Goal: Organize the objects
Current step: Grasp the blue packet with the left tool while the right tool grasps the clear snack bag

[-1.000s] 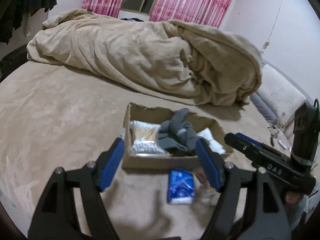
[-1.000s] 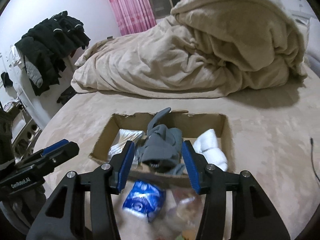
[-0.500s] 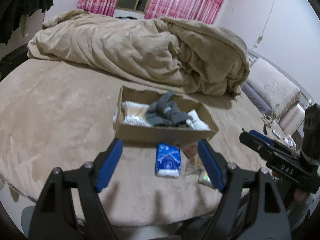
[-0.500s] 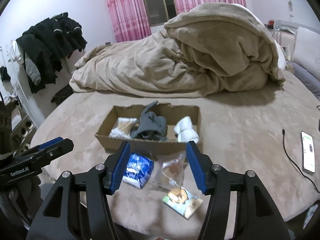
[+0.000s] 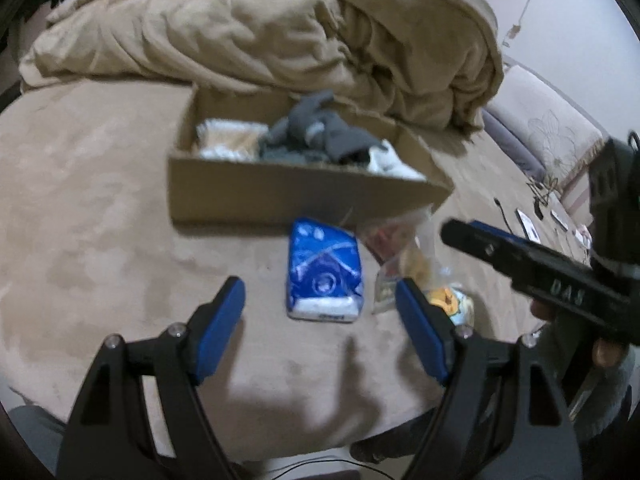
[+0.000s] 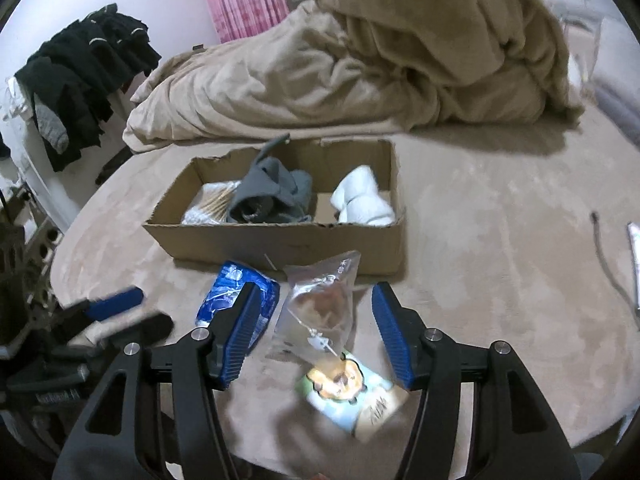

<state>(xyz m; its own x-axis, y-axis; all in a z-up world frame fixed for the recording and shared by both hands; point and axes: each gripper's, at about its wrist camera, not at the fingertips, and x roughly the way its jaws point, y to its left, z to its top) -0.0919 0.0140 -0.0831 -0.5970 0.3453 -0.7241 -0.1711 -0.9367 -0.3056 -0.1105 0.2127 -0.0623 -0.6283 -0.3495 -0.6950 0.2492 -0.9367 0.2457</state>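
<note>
An open cardboard box (image 5: 280,196) (image 6: 280,240) sits on the beige bed and holds cotton swabs (image 6: 212,204), grey socks (image 6: 272,192) and white socks (image 6: 362,198). In front of it lie a blue tissue pack (image 5: 322,270) (image 6: 232,296), a clear snack bag (image 6: 320,312) (image 5: 400,256) and a cartoon-printed packet (image 6: 352,392). My left gripper (image 5: 320,320) is open and empty, just before the tissue pack. My right gripper (image 6: 316,320) is open and empty, its jaws on either side of the clear bag, above it.
A rumpled beige blanket (image 5: 280,32) (image 6: 360,60) lies behind the box. Dark clothes (image 6: 80,80) hang at the left. A cable (image 6: 608,256) and a phone (image 6: 634,256) lie on the bed at the right. The bed edge is close below both grippers.
Both grippers pulled back from the box, then came forward and down again toward the items in front of it. The views now tilt lower. Both stay open.
</note>
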